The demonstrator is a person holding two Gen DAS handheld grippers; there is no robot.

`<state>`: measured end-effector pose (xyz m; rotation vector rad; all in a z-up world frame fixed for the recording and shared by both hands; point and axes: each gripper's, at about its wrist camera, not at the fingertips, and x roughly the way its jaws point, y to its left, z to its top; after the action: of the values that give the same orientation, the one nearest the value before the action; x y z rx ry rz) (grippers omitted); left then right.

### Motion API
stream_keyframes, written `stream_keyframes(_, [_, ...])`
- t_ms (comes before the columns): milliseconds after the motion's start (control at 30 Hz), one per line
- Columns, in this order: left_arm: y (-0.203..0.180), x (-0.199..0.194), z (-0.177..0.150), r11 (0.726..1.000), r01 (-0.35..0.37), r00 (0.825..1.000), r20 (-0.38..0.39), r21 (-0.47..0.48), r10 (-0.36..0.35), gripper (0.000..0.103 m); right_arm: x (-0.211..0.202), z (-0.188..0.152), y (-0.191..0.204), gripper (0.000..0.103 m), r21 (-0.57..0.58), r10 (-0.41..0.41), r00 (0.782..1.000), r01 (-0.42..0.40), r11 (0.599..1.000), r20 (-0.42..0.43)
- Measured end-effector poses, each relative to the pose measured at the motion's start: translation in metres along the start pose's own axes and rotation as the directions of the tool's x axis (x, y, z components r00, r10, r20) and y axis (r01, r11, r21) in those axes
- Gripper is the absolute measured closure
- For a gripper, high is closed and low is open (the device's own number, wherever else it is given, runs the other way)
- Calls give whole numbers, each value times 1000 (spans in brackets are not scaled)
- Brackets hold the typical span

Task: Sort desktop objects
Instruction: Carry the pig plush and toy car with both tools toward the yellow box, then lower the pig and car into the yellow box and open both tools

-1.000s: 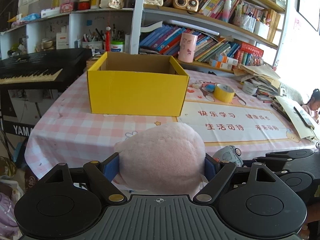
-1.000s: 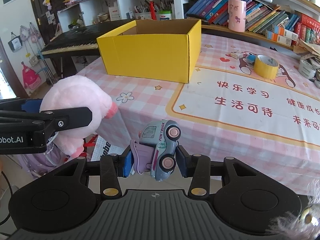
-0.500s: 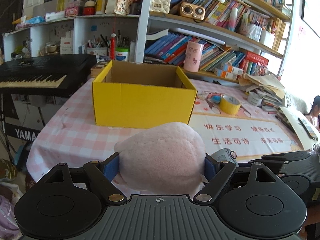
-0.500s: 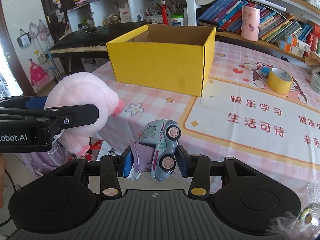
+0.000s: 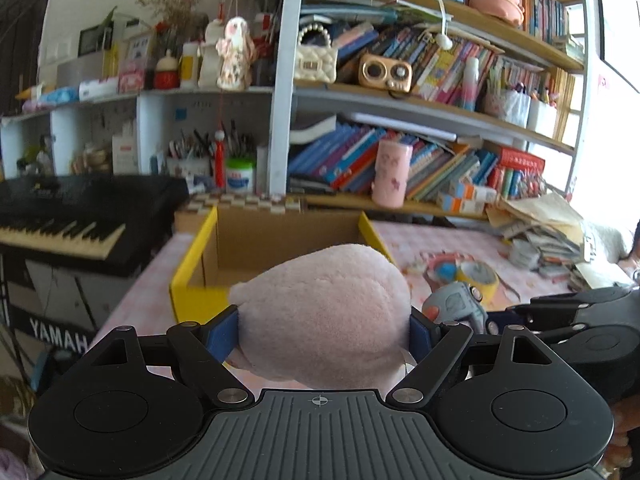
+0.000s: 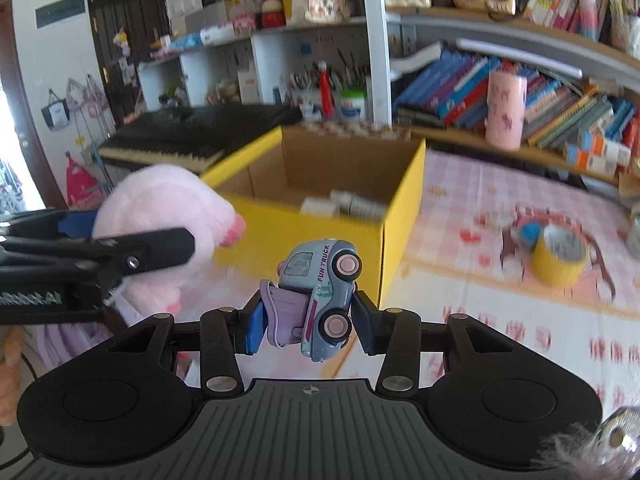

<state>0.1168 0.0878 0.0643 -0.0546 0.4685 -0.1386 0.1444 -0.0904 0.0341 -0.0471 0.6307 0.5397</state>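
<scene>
My left gripper (image 5: 324, 330) is shut on a pink plush toy (image 5: 326, 316), held in the air just before the near wall of the open yellow cardboard box (image 5: 188, 284). In the right wrist view the plush (image 6: 160, 216) and the left gripper (image 6: 132, 246) show at the left, beside the box (image 6: 320, 232). My right gripper (image 6: 308, 320) is shut on a small blue toy truck (image 6: 324, 296), held up near the box's front right corner. The truck also shows in the left wrist view (image 5: 456, 304). Small white items (image 6: 340, 204) lie inside the box.
A yellow tape roll (image 6: 560, 256) stands on the pink checked tablecloth (image 6: 480, 184) right of the box. A pink cup (image 6: 504, 112) and bookshelves stand behind. A black keyboard (image 5: 60, 216) stands left of the table. Stacked papers (image 5: 540, 232) lie at the far right.
Both grippers have moved forward and upward toward the yellow box with their toys still held. The box now looks much closer and its inside shows.
</scene>
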Motion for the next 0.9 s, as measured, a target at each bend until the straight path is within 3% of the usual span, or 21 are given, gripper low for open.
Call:
stream_keyframes(200, [0, 29, 25, 999, -31, 998, 48, 14, 31, 19, 13, 43, -20, 62, -44, 30, 998, -28, 999, 54])
stream_keyframes(433, [2, 68, 46, 996, -83, 995, 53, 22, 82, 19, 41, 76, -44, 62, -100, 62, 996, -56, 993, 61])
stream_keyframes(633, [6, 100, 50, 992, -119, 993, -2, 43, 119, 19, 78, 89, -54, 62, -164, 104, 994, -101, 981, 12])
stream_keyframes(900, [16, 139, 45, 983, -156, 982, -93, 96, 165, 19, 139, 105, -62, 62, -277, 133, 982, -165, 947, -130])
